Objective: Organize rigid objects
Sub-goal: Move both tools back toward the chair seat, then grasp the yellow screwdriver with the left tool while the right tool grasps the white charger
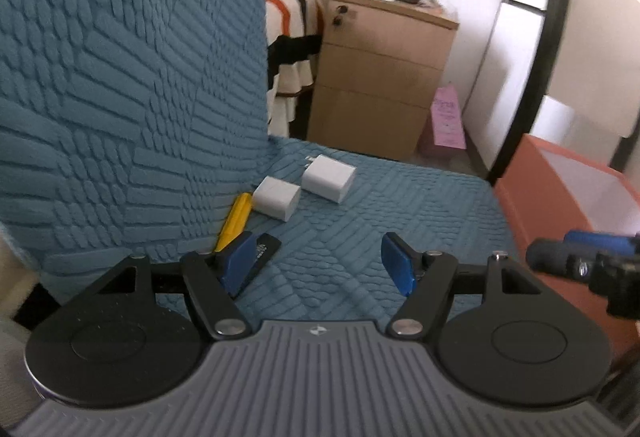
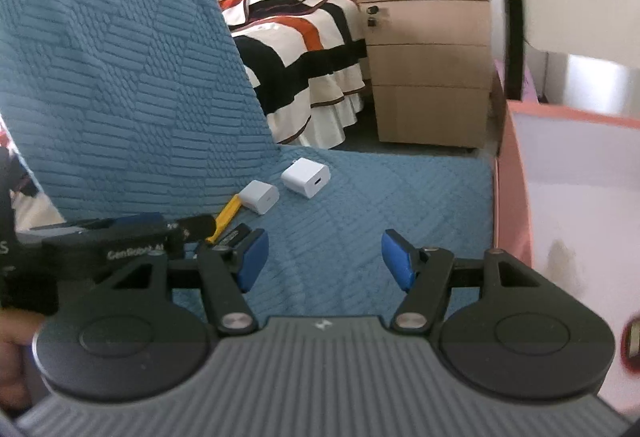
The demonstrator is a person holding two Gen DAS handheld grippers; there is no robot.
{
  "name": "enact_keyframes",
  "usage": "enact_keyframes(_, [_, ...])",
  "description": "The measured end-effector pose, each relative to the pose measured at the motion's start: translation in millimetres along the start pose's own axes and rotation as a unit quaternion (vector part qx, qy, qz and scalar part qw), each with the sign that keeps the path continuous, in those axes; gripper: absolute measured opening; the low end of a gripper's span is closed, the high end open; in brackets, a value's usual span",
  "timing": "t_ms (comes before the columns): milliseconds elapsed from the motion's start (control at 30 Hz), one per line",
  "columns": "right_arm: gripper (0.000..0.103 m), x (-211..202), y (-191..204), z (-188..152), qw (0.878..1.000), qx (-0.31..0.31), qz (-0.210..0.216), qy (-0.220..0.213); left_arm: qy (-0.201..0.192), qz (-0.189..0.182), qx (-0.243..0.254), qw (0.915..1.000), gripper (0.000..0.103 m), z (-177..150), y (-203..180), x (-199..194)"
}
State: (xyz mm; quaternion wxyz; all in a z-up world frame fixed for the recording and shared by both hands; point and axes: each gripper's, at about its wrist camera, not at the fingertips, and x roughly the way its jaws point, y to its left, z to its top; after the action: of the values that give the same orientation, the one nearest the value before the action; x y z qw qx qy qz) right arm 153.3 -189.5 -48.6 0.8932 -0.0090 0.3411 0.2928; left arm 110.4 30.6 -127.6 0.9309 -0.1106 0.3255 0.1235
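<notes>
Both the left gripper [image 1: 320,263] and right gripper [image 2: 322,261] were held wide open and empty over bare blue cushion [image 1: 360,205], chargers [image 1: 328,178] lying ahead, the orange box [image 1: 560,197] bounding its right edge.

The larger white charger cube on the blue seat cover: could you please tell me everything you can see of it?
The larger white charger cube is a smooth, rounded block that looks like glossy plastic. One face shows a small oval port, seen in the right wrist view; metal prongs stick out of the opposite end. It lies on the blue textured seat cover, near the upright backrest. The smaller white charger cube lies close beside it; whether they touch is unclear. No claw touches it.
</notes>
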Motion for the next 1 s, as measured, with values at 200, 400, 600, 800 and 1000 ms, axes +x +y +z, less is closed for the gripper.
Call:
enact_keyframes(200, [0.065, 42.6, -3.4, 21.9, 0.999, -0.036, 0.005, 0.008, 0.040, 0.032, -0.009, 0.9987, 0.074, -4.4, 4.4, 42.3])
enact_keyframes(400, [0.065, 89.8, -7.0, 36.8, 0.998, -0.046, 0.034, 0.029, 0.035, 0.087, 0.003, 0.9956, 0.074, 1.0, 11.6, 65.8])
enact_keyframes(600, [0.065, 136.2, 0.2, 44.6, 0.994, -0.090, 0.052, 0.035, 0.039, 0.126, 0.006, 0.9913, 0.073, 7.2, 22.8, 86.5])
enact_keyframes(800, [0.065, 181.7, 8.4, 47.4, 0.986, -0.143, 0.077, 0.049, 0.052, 0.139, 0.007, 0.9889, 0.061, 12.0, 29.1, 109.8])
enact_keyframes(1000, [0.073, 206.9, 17.8, 56.8, 0.977, -0.192, 0.081, 0.054, 0.079, 0.137, -0.004, 0.9874, 0.056, 13.5, 37.2, 135.4])
